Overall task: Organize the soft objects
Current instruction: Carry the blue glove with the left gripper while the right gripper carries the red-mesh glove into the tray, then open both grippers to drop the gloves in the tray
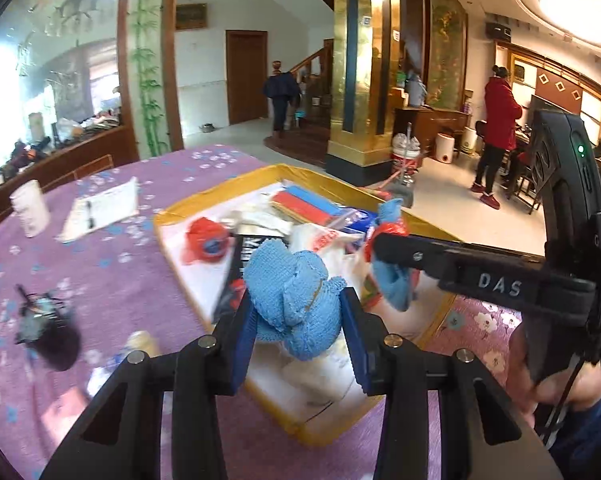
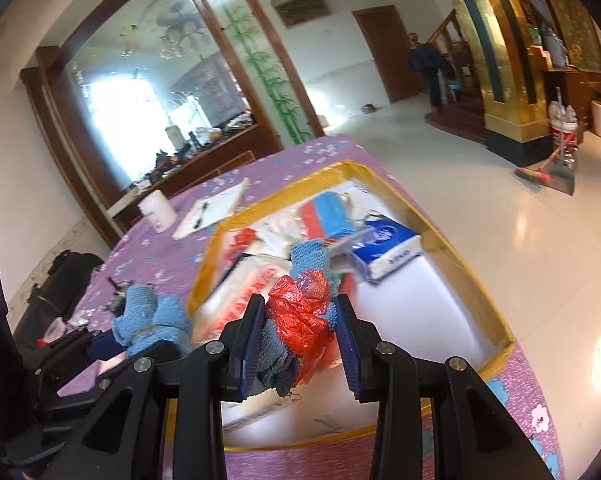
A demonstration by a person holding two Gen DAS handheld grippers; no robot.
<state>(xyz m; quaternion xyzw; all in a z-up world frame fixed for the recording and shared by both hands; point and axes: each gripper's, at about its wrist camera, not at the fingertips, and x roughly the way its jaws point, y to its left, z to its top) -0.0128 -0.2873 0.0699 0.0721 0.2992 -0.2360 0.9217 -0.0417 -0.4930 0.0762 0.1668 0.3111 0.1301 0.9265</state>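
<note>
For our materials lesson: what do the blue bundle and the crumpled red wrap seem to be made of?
Blue bundle: knitted or looped cloth, matt; rows of tiny stitches show. Crumpled red wrap: probably thin plastic film, glossy, sharply creased, slightly see-through.

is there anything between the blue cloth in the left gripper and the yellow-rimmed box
Nothing visible. The left gripper holds the blue cloth right above the box, with only open air beneath it; the right gripper with its own bundle sits off to the side.
</note>
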